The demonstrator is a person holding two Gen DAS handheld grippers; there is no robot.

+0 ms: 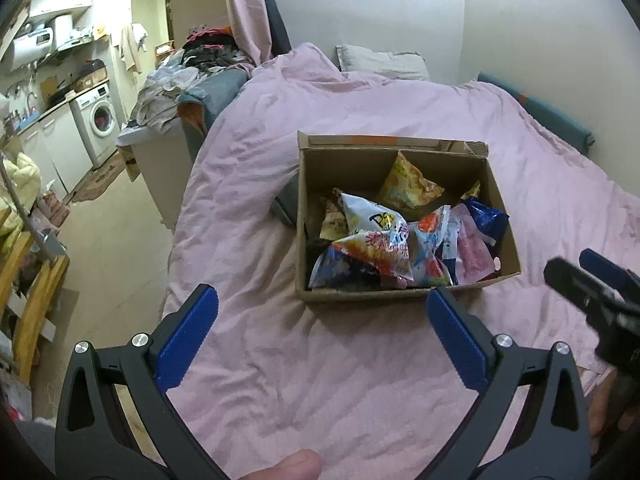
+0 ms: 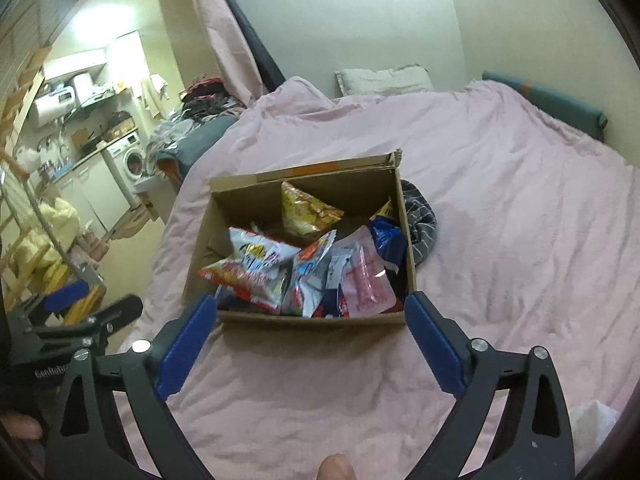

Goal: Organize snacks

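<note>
Snack box [image 1: 404,294] mid-bed – bare quilt [image 1: 320,380] around (both sides).

The print on the crinkled foil snack packets [image 2: 304,268] piled in the brown cardboard box [image 1: 404,294] is too blurred to read, and the lower packets lie hidden under the upper ones. A dark grey object [image 1: 286,202] sits half hidden behind the box's left wall; a striped grey cloth [image 2: 420,220] is partly hidden behind its right wall.

Bare quilt [image 2: 520,220] around full box [image 2: 320,320]
</note>
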